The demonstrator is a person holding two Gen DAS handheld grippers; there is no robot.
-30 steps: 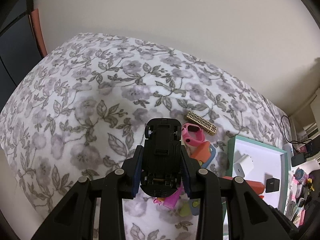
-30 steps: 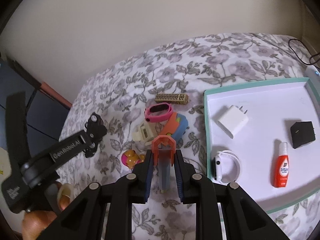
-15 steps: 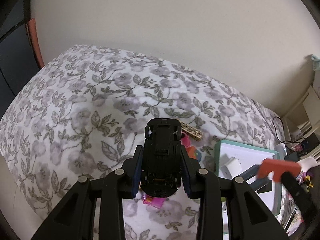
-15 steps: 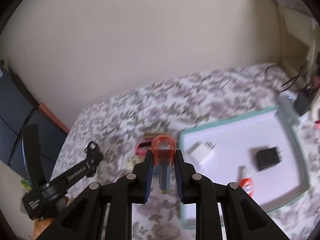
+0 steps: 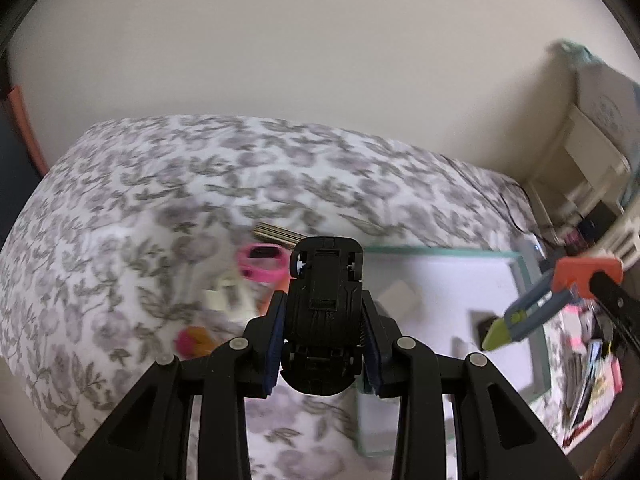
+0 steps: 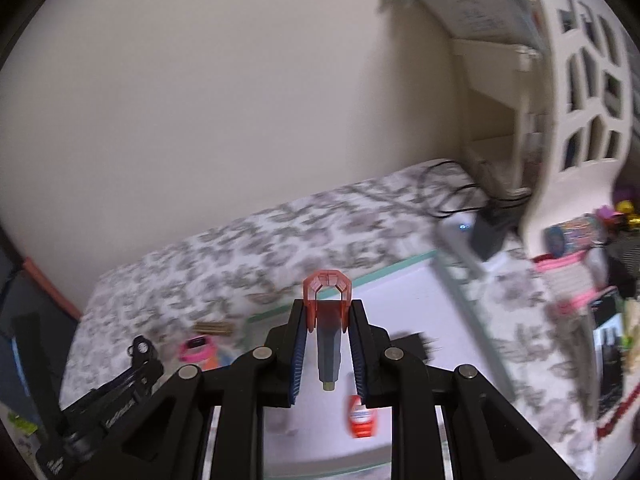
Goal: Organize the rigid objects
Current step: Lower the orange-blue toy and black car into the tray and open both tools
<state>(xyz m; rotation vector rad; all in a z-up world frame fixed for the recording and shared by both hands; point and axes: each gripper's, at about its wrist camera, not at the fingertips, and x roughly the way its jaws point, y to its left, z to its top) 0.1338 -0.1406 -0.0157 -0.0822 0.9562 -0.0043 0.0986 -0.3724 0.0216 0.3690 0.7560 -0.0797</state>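
Note:
My left gripper (image 5: 323, 300) is shut on a black toy car (image 5: 326, 320), held belly-up above the flowered bedspread (image 5: 120, 200), near the left rim of the white tray (image 5: 440, 250). My right gripper (image 6: 328, 308) is shut on an orange-headed, grey-blue clip tool (image 6: 328, 344) above the tray (image 6: 400, 270). In the left wrist view that tool (image 5: 552, 300) hangs over the tray's right side. The left gripper (image 6: 138, 354) shows at the lower left of the right wrist view.
A pink watch (image 5: 262, 262), a gold bar (image 5: 276, 234), a cream piece (image 5: 226, 294) and a yellow-pink toy (image 5: 192, 340) lie left of the tray. Inside it are a white charger (image 5: 400, 296), a black adapter (image 6: 412, 342) and a red bottle (image 6: 360, 420). A white shelf (image 6: 580, 100) and cables (image 6: 452, 192) stand at the right.
Both grippers have swung right and risen a little. The right one carried the orange tool from above the loose pile to over the tray; the left one brought the car toward the tray's edge.

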